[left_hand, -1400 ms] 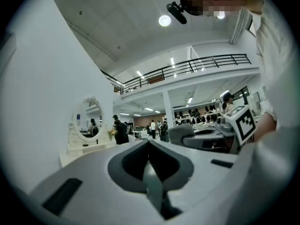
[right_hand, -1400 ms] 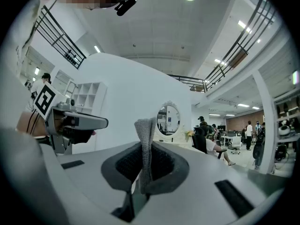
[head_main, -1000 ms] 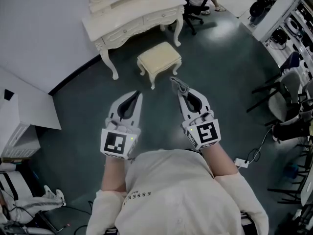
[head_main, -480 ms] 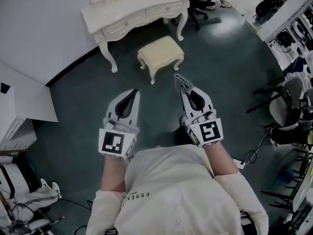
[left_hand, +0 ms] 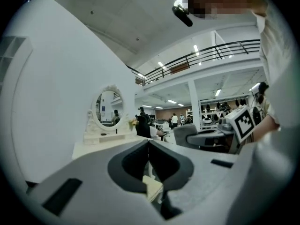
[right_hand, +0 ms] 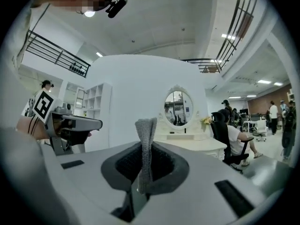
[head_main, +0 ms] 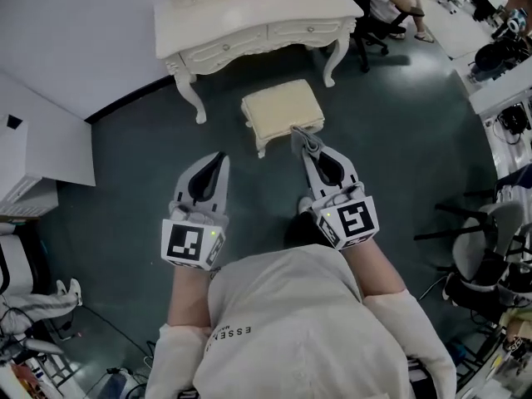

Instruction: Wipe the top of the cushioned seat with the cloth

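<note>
Approach is the step in hand, and no wiping has begun. The cushioned seat (head_main: 281, 106) stands on the dark floor (head_main: 399, 140) just in front of the white dressing table (head_main: 249, 15), its cream top bare. The right hand-held gripper (head_main: 301, 140) has its jaws pinching the grey cloth (right_hand: 146, 135), and a folded strip of it stands up out of the jaw tips. From the head view that tip lines up with the seat's near right corner, though I judge it is held above the cushion rather than resting on it. The left hand-held gripper (head_main: 219, 158) hangs near the person, left of the seat and apart from it, jaws pressed together on nothing.

Next, the right hand-held gripper needs to come down and forward until the cloth lies flat on the cushion, then sweep across it from the near edge to the far one. With so little cloth clear of the jaws, the hard tips may rub the padding unless the wrist tilts.
</note>
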`<state>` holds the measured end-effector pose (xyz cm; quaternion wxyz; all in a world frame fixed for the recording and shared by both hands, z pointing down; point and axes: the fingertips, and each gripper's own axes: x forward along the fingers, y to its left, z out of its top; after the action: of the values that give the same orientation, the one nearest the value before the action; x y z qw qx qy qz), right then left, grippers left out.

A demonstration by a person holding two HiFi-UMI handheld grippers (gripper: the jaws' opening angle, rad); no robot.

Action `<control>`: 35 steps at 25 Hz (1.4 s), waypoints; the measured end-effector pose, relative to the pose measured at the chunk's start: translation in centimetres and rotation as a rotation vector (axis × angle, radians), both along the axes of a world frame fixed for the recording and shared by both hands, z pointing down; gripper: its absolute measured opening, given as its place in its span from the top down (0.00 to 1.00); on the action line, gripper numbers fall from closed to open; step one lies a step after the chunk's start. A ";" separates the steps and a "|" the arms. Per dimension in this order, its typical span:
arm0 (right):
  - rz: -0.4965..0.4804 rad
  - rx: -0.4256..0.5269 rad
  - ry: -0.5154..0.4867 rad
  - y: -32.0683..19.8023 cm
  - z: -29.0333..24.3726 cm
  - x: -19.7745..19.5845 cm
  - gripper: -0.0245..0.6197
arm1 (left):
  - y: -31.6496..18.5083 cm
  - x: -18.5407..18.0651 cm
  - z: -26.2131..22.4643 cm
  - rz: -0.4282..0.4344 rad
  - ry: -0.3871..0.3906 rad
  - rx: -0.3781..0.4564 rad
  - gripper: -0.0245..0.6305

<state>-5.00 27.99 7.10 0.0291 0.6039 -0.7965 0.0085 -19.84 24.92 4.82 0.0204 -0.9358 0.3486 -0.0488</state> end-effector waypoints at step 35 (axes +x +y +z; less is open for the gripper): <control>-0.391 -0.476 0.047 -38.8 26.3 5.6 0.91 | -35.0 12.3 21.2 -0.199 -0.100 -0.149 0.96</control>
<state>0.59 -10.84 33.43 0.1893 0.4156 -0.8722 0.1752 -7.55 -10.10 26.05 -0.0368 -0.8918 0.4338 -0.1232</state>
